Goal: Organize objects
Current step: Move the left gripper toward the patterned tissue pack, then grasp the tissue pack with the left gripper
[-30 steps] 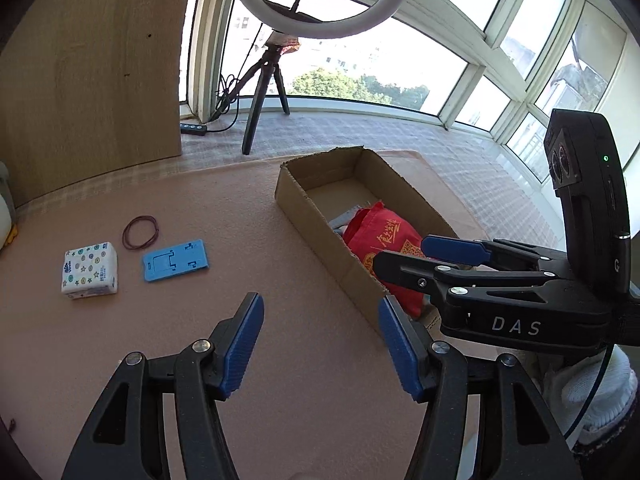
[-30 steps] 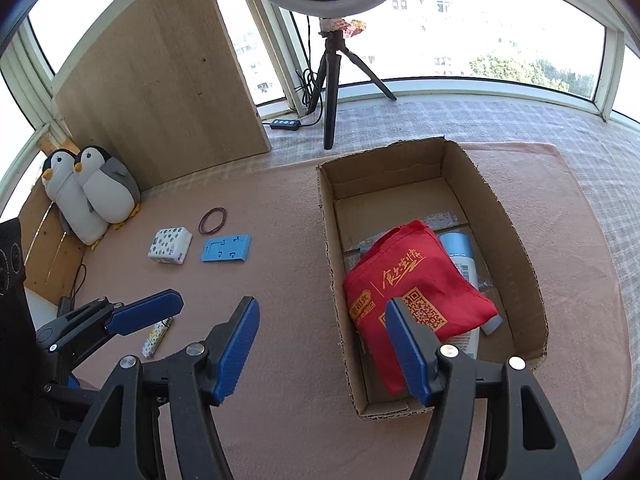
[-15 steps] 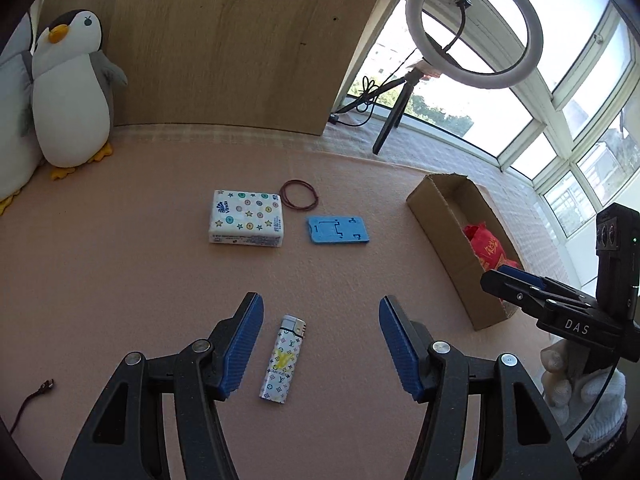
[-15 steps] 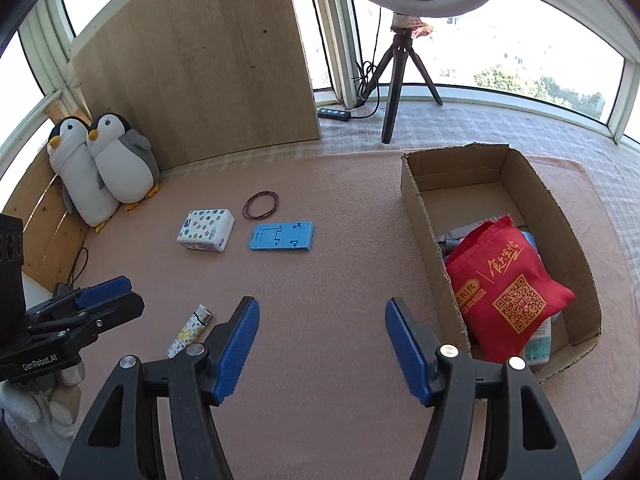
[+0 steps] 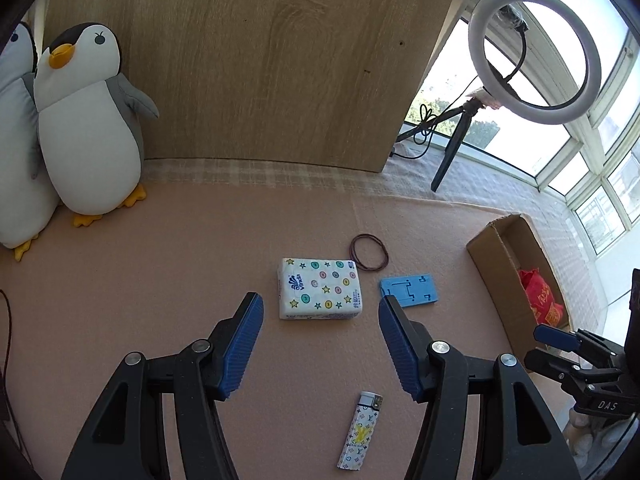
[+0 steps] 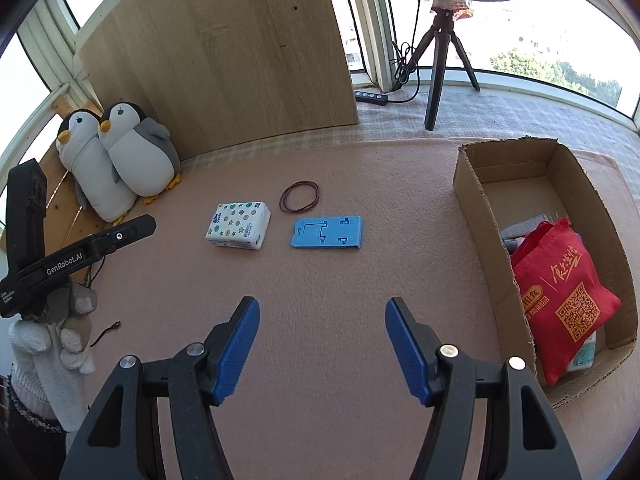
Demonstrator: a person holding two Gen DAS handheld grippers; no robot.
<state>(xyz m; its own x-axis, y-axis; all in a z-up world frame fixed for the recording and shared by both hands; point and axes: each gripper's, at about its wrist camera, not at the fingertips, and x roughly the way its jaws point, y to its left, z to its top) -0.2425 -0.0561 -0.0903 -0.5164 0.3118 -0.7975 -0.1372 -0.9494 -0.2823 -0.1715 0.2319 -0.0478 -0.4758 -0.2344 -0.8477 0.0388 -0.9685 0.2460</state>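
Observation:
A patterned tissue pack (image 5: 320,288) (image 6: 239,230), a blue phone stand (image 5: 409,290) (image 6: 326,232) and a brown rubber band (image 5: 368,252) (image 6: 299,197) lie on the pink mat. A patterned lighter (image 5: 360,436) lies below the left gripper's fingers. The cardboard box (image 6: 480,216) (image 5: 496,268) at the right holds a red bag (image 6: 560,300). My left gripper (image 5: 320,336) is open and empty, just short of the tissue pack. My right gripper (image 6: 322,340) is open and empty over bare mat, left of the box.
Two plush penguins (image 6: 120,160) (image 5: 88,120) lean at the back left against a wooden board (image 6: 224,52). A ring light on a tripod (image 5: 532,52) (image 6: 440,40) and a power strip (image 6: 371,97) stand behind the mat. A thin cord (image 6: 106,332) lies at the left.
Both grippers have swung left, away from the box. The left view now faces the tissue pack and penguins. The right view now has the box at its right edge. Both stay open.

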